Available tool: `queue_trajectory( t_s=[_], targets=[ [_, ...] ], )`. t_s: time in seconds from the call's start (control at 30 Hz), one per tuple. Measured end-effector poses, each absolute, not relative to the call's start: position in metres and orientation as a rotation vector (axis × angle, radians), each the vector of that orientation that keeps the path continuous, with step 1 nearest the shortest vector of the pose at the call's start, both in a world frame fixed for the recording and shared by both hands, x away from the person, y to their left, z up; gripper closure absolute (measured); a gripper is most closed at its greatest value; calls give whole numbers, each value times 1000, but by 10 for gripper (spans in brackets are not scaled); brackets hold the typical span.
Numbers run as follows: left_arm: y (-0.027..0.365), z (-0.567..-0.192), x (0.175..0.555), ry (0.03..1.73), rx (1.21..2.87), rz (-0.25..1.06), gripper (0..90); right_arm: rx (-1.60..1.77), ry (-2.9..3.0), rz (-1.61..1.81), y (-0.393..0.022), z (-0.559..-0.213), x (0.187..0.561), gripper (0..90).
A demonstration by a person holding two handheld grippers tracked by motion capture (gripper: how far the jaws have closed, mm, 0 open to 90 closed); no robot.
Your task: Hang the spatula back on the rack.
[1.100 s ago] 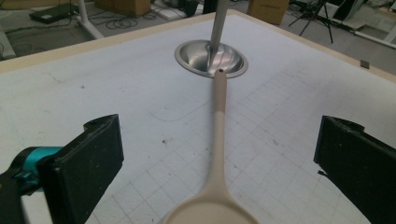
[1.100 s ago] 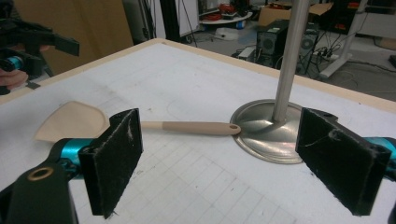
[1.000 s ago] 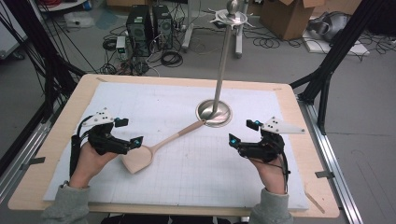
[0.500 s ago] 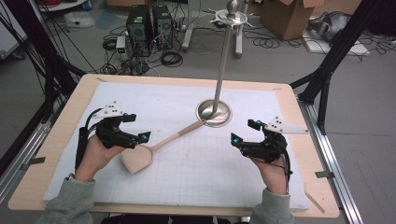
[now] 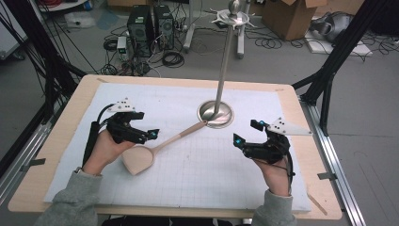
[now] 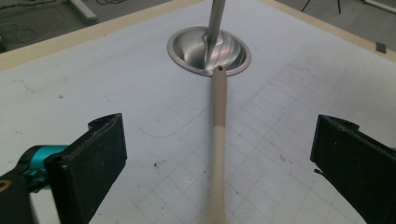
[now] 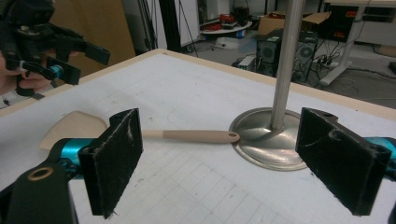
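Observation:
A pale wooden spatula (image 5: pixel 141 159) lies flat on the white gridded mat (image 5: pixel 211 179), its handle tip resting against the round base of a metal stand (image 5: pixel 215 114). My left gripper (image 5: pixel 149 135) is open just above the spatula's blade. In the left gripper view the handle (image 6: pixel 217 135) runs between the wide-apart jaws of the left gripper (image 6: pixel 219 128) without touching them. My right gripper (image 5: pixel 245 133) is open at the mat's right and holds nothing. From the right gripper (image 7: pixel 222 121), the spatula (image 7: pixel 187 136) and the stand base (image 7: pixel 266 137) lie ahead.
The stand's thin metal pole (image 5: pixel 225 61) rises from the base to a small top disc (image 5: pixel 233 19). The mat covers a wooden table (image 5: pixel 56 141). Black frame legs (image 5: pixel 324 89) stand at both sides; computers and cables lie on the floor behind.
My left gripper has moved forward and to the right, coming over the spatula near its blade. The right gripper and the spatula have stayed where they were.

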State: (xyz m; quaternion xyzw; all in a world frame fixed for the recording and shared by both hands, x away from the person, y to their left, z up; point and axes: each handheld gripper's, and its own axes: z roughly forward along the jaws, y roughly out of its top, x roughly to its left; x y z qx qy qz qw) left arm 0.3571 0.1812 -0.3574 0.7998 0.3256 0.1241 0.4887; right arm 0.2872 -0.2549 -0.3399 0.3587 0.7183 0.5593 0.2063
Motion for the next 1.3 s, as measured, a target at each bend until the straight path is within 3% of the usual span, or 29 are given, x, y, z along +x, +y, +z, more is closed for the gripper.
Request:
queue_trajectory(
  t_s=[0.5, 1.13, 1.3],
  targets=[
    [172, -375, 375, 838, 1904, 271, 42, 1009, 1977, 1555, -258, -340, 288, 140],
    [146, -404, 389, 848, 2051, 240, 76, 1007, 1981, 1552, -259, -340, 288, 140],
    [138, -407, 389, 823, 2109, 250, 149, 1003, 1981, 1560, -258, -340, 288, 140]
  ],
)
